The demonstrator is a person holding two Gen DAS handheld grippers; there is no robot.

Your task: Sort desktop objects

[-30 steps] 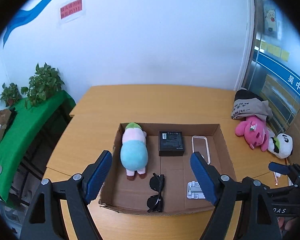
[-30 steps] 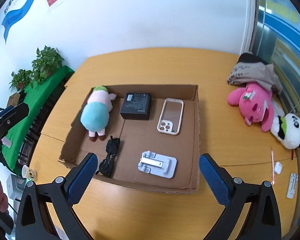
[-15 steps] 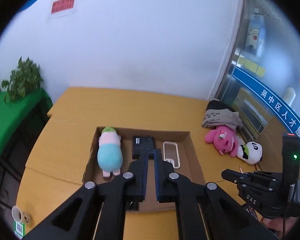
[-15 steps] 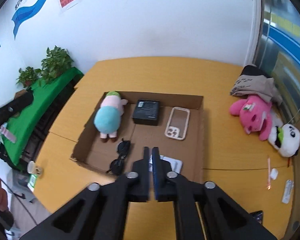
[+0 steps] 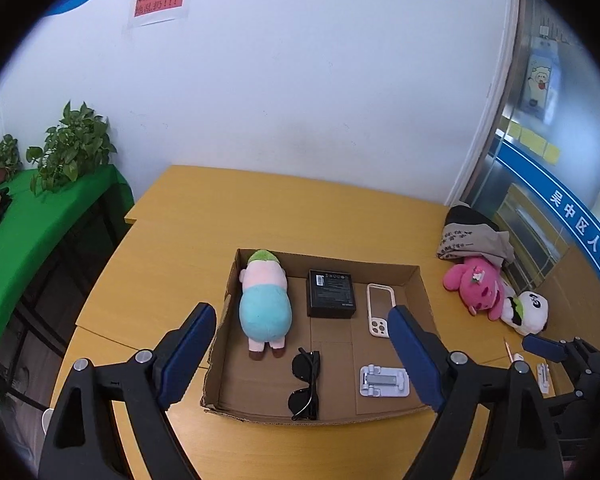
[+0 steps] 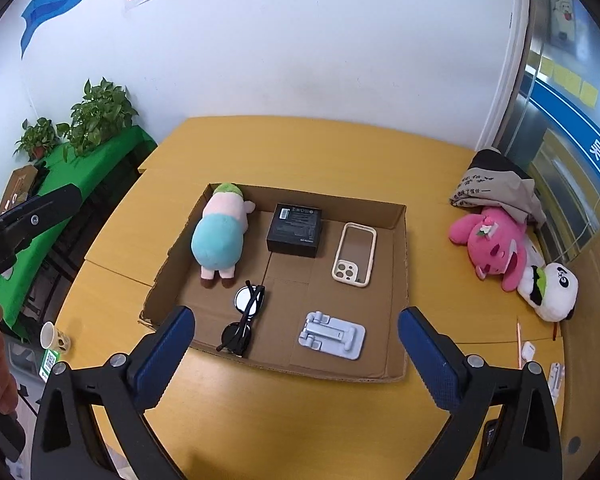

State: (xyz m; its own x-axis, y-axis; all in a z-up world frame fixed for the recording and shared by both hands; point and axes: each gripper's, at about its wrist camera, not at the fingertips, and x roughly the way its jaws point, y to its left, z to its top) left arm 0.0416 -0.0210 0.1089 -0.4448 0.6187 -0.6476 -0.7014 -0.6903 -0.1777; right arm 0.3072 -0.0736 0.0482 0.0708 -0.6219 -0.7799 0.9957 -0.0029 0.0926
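On a yellow-brown table sits a shallow cardboard tray holding five things. At its far left lies a plush doll in pink and pale blue, face down. Beside it rests a black box, then a phone case at far right. Nearer, folded sunglasses lie left of a white phone stand.

Both grippers hover above the near edge. The left gripper and right gripper have just been opening, jaws now spread wide, nothing between them.

Off to the right, apart from the tray, lie a pink plush and a panda plush.
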